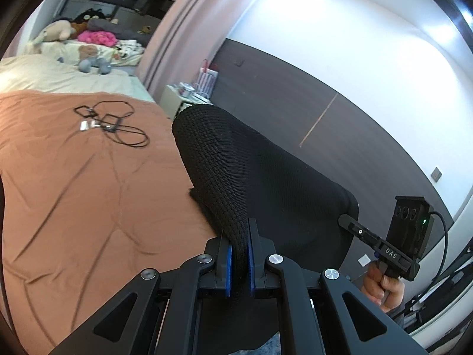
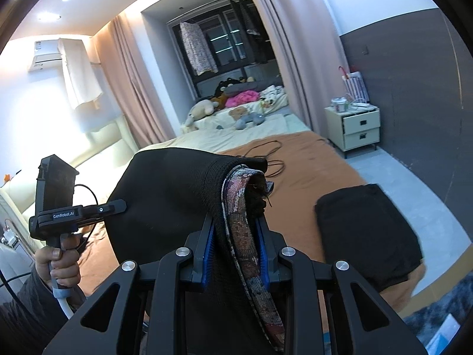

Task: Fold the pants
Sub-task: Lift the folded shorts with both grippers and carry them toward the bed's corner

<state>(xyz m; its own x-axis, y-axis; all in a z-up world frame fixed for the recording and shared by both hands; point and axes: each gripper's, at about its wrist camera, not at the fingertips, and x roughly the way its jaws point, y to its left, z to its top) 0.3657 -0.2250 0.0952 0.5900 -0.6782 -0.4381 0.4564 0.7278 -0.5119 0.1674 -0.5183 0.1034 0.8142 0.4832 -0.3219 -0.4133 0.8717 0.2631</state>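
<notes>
Black knit pants (image 1: 266,177) hang in the air above an orange-brown bedspread (image 1: 88,192), stretched between both grippers. My left gripper (image 1: 239,254) is shut on a ribbed edge of the pants. In the right wrist view the same pants (image 2: 165,195) show a patterned inner waistband (image 2: 245,236), and my right gripper (image 2: 236,251) is shut on that thick edge. Each view shows the other gripper held by a hand: the right one (image 1: 384,248) at the far side of the cloth, the left one (image 2: 68,213) at the left.
A folded black garment (image 2: 366,236) lies at the bed's right edge. Black cables (image 1: 112,124) lie on the bedspread further up. Stuffed toys (image 1: 74,32) sit at the bed's far end. A cream nightstand (image 2: 354,127) stands by the dark wall, with grey floor beside the bed.
</notes>
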